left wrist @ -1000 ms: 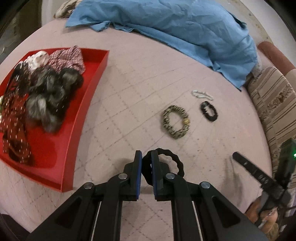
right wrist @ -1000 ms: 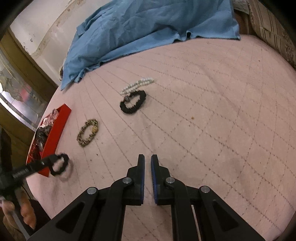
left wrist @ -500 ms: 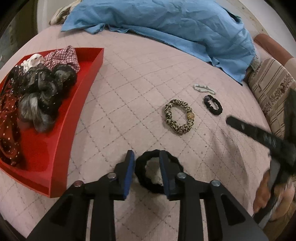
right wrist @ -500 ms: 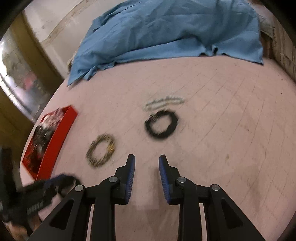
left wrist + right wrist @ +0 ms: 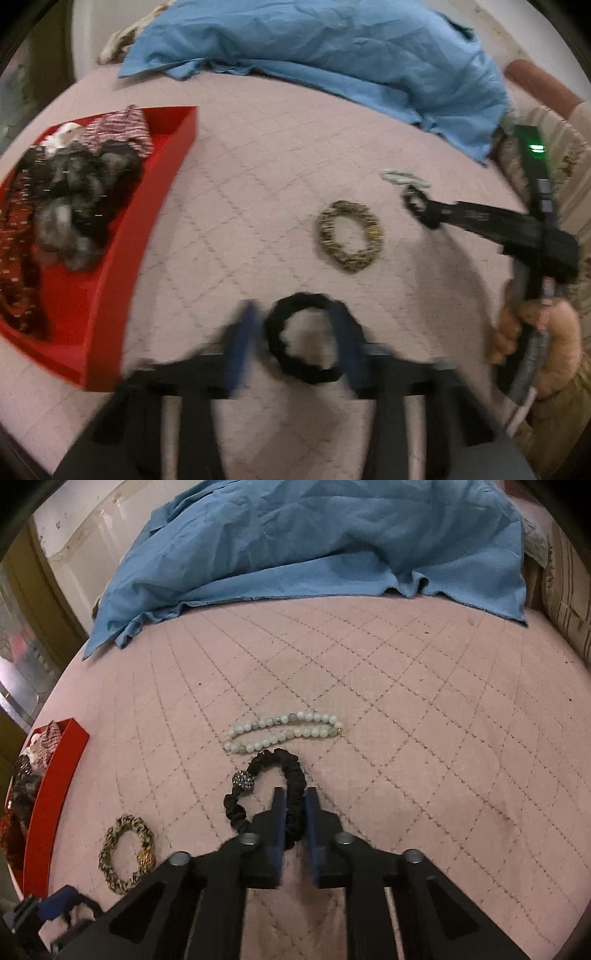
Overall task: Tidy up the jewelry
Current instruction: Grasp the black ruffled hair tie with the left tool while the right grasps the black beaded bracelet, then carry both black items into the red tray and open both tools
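Observation:
A plain black scrunchie (image 5: 303,369) lies on the pink quilted cover between the blurred fingers of my left gripper (image 5: 293,325). Its jaws are closing and stand apart around the ring. My right gripper (image 5: 294,801) is shut on the band of a smaller black scrunchie (image 5: 266,762) that carries a sparkly bead. From the left wrist view, that right gripper (image 5: 424,210) reaches in from the right onto this scrunchie (image 5: 412,197). A leopard-print scrunchie (image 5: 327,236) (image 5: 110,845) lies loose between the two. A pale bead bracelet (image 5: 280,720) (image 5: 402,177) lies just beyond the beaded scrunchie.
A red tray (image 5: 177,147) (image 5: 55,794) at the left holds several fabric scrunchies. A crumpled blue cloth (image 5: 332,48) (image 5: 314,535) covers the far side. A striped cushion (image 5: 565,147) borders the right edge. A hand (image 5: 535,339) holds the right gripper's handle.
My left gripper's jaws have parted from the plain black scrunchie, which now lies between them. My right gripper moved in over the beaded scrunchie, opened briefly and shut on its band.

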Available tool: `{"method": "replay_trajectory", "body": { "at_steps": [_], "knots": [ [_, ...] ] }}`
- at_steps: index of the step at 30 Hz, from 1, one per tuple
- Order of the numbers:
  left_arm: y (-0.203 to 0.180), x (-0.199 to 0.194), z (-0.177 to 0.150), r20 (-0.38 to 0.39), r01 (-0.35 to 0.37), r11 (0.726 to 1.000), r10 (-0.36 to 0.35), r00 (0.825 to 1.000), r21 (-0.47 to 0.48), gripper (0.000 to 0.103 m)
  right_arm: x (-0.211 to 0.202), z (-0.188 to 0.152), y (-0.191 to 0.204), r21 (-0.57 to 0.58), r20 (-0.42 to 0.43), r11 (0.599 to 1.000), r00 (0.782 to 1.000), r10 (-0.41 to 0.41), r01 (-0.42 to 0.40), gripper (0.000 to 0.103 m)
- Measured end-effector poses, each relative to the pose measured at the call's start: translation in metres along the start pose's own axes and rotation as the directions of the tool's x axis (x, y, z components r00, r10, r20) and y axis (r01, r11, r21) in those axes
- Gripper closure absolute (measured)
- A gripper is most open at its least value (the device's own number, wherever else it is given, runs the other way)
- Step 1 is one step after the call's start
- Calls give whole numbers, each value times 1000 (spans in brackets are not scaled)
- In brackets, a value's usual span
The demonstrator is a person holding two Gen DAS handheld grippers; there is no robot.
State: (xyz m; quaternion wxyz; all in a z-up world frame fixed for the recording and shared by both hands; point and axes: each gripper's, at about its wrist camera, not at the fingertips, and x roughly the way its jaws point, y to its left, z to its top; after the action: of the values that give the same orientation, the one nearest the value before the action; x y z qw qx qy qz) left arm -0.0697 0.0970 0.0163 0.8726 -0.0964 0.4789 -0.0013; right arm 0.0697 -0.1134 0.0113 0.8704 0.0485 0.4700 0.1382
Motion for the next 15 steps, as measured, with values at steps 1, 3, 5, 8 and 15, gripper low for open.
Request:
{"method": "replay_trajectory", "body": {
  "at_steps": [1, 3, 5, 8, 15],
  "knots": [
    [2, -1, 0, -5, 8, 1000, -8, 1000, -5, 93, -2, 0, -2, 13, -3, 1000, 1000, 11, -11, 95],
    [10, -3, 1, -21, 53, 997, -54, 998, -50, 93, -11, -2, -7, 39, 3, 999, 1000, 28, -28, 95],
    [15, -7, 0, -30, 75, 994, -77, 997, -80, 93, -22, -5, -10, 52, 17, 998, 999, 37, -38, 95],
    [13, -17, -4, -22, 73, 995, -74, 997, -71, 93, -41, -11, -11, 66, 38, 996, 998, 52, -54, 95],
    [14, -53, -9, 37, 87, 994, -84, 996, -73, 93, -83, -33, -5, 82, 76, 993, 994, 81, -87, 95]
  ]
}}
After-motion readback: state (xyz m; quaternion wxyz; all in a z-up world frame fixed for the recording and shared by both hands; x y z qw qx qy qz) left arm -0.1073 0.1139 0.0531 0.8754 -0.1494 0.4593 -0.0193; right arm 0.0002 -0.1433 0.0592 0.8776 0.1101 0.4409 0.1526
